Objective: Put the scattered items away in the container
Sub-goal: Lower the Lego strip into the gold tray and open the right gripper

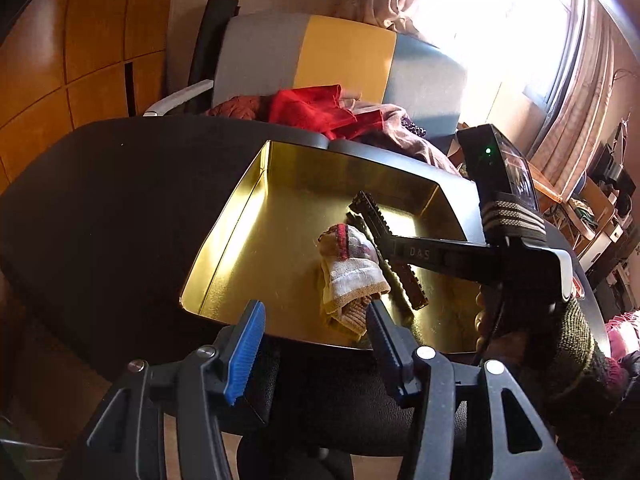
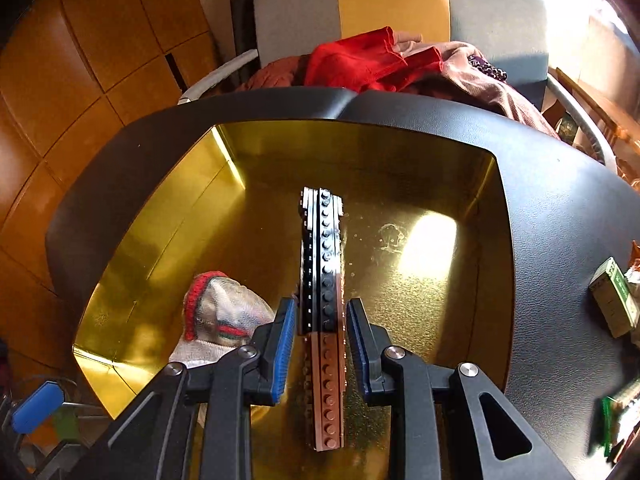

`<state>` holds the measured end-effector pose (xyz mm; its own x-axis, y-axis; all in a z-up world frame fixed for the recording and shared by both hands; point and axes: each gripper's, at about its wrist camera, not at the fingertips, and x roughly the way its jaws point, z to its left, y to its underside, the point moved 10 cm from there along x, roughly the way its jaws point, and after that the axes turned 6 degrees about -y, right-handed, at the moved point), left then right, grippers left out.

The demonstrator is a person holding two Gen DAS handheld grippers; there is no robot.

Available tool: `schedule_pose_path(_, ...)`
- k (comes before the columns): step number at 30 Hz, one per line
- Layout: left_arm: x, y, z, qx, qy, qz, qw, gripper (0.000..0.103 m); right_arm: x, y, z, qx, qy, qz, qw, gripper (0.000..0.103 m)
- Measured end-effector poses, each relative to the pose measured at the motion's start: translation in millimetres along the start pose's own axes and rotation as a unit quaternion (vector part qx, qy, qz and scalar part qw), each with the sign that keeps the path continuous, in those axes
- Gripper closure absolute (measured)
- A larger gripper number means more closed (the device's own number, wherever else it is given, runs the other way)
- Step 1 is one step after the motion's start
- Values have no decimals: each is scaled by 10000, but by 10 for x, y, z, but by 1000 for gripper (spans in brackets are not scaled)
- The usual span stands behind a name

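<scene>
**Gold tin holds a sock and a brick strip, both tongs apart**

Gold metal lines the shallow rectangular container (image 2: 168, 216), which sits on a dark, leather-textured surface (image 2: 560, 208). Sunlight throws a bright patch on the tin's floor toward its right wall.

A long strip of toy bricks (image 2: 325, 280) lies inside the container, running from the near wall toward the middle. Its far part is black and grey; its near part is brown. The right tongs (image 2: 320, 332) straddle this strip with their blue-padded fingers (image 2: 280, 344) standing apart on either side. A narrow gap shows between each pad and the strip, so they are not clamped on it.

A rolled white sock (image 1: 352, 272) with a red-trimmed cuff rests in the tin, just left of the brick strip and toward the near-left part of the container floor. In the left wrist view the sock lies beside the strip (image 1: 404, 284), seemingly touching it.

The left tongs (image 1: 316, 328) hover at the near wall of the tin with their fingers spread wide, holding nothing; the sock lies just beyond the right finger.

The right tool's body (image 1: 516, 248) reaches in from the right side of the surface, over the container.

A small green and white box (image 2: 614, 298) sits at the right edge of the surface. Beyond the far edge stands a grey and yellow chair (image 2: 380, 4) piled with red and pinkish clothes (image 2: 372, 60).
</scene>
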<state>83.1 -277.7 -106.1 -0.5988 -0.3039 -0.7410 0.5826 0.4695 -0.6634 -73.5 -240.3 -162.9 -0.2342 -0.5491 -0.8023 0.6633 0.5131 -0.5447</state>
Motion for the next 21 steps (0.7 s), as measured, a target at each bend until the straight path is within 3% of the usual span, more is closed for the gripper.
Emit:
schedule_pose_path(12,15,8,-137,158,75,26,9998,49,-313,-15,4,-21,-104,-371,9993,76)
schedule_pose_path(21,3,-83,-506,614,281,-37,9977,49,-824,78,-238,65,229,-868,9959,76)
